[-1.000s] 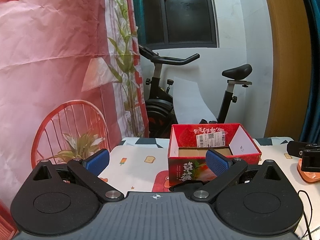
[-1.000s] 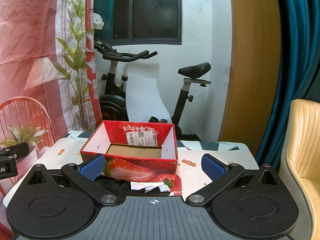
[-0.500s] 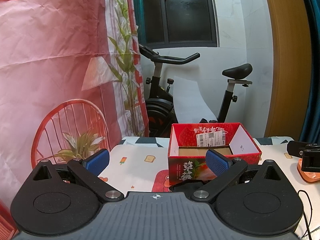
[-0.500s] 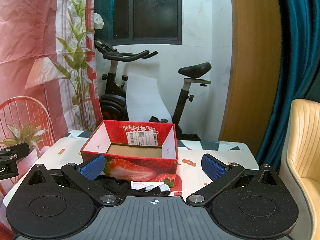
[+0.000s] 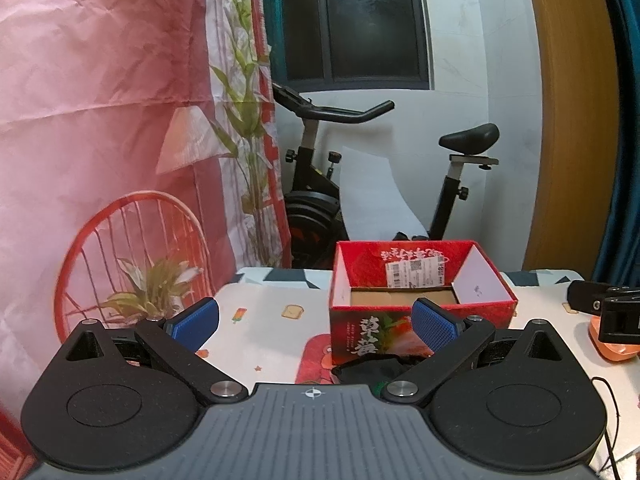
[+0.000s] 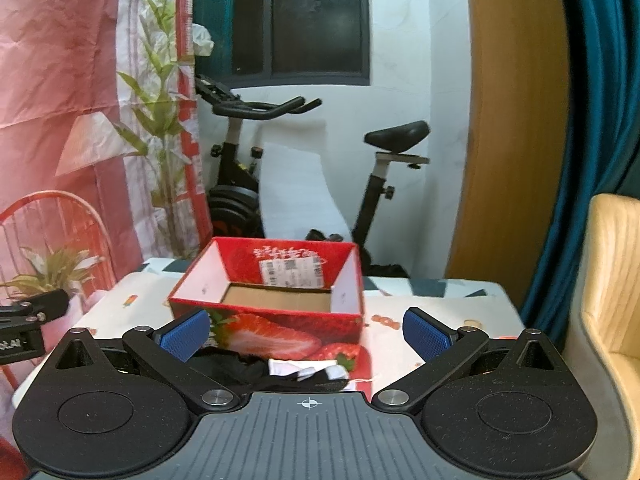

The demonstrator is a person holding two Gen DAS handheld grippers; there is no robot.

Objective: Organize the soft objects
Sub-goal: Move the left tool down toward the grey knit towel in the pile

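Both tongs, the left tongs (image 5: 314,322) and right tongs (image 6: 306,330), were wide open and held nothing, the red box (image 6: 276,312) was empty, and the black cloth (image 6: 236,368) lay on the bench (image 5: 264,320) just before it, not yet packed.

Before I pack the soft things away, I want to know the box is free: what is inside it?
The box shows only its bare cardboard floor and a shipping label on the far wall. The near wall hides the floor's front strip.

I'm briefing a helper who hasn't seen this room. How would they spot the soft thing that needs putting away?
Find the red strawberry box on the patterned table. On the table against its near wall lies a crumpled black fabric bundle with white patches. It is the only limp, dark item there.
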